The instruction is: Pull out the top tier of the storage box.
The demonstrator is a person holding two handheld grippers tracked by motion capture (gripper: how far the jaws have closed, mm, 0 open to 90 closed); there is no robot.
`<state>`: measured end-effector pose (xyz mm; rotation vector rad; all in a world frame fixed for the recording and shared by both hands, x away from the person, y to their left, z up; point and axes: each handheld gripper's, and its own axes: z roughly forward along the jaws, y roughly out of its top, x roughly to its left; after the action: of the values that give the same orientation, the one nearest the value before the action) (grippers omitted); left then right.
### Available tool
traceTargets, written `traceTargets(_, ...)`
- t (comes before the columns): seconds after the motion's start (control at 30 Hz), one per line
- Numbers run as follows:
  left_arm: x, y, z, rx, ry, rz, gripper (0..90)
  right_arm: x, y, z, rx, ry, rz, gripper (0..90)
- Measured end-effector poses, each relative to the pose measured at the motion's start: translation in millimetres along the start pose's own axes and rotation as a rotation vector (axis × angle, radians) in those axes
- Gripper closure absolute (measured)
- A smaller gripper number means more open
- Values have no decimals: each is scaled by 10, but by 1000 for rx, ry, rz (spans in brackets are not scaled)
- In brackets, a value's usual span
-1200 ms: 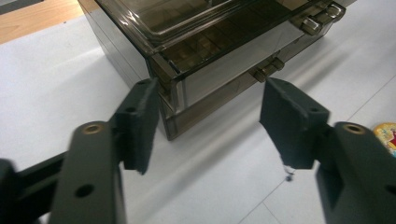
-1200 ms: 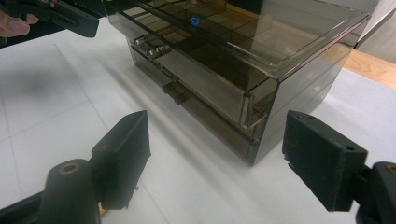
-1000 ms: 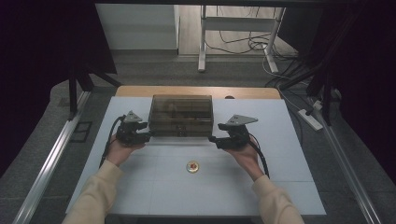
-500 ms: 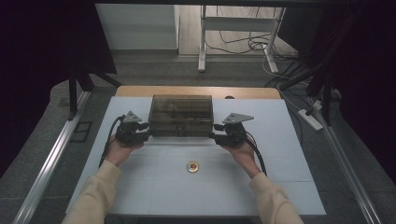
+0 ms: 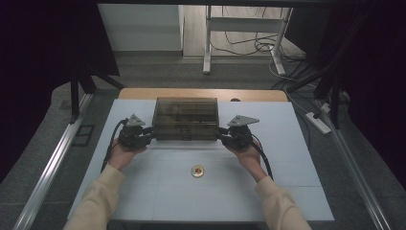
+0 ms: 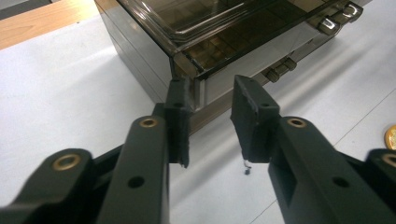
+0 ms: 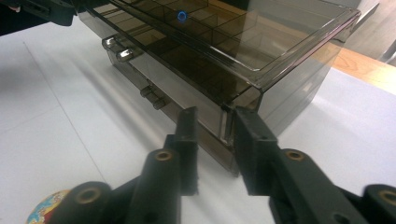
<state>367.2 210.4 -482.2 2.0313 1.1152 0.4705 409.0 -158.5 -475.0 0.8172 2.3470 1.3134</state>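
Flanking the smoky plastic box [image 5: 186,118] at table [image 5: 297,158] rear-centre: left gripper [image 5: 149,133] & right gripper [image 5: 221,135], each w/ jaws part open astride a front corner, clamping nothing. Small round badge [image 5: 197,171] lies nearer the person.

Grey floor [image 5: 158,67], dark curtains [image 5: 43,48], white-legged frame [image 5: 208,43] behind the table [image 5: 297,182]

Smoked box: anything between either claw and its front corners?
Nothing visible. The left claw and the right claw each stand open, straddling a front corner of the smoked box. The small round badge lies nearer the person, apart from both.
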Motion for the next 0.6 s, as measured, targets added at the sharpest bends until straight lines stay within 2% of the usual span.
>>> traceTargets(0.17, -5, 0, -2, 5, 15, 7, 730, -4, -3, 2, 5, -18, -7, 799)
traceTargets(0.6, -12, -6, -14, 10, 20, 18, 765, 3, -4, -2, 8, -24, -21, 801)
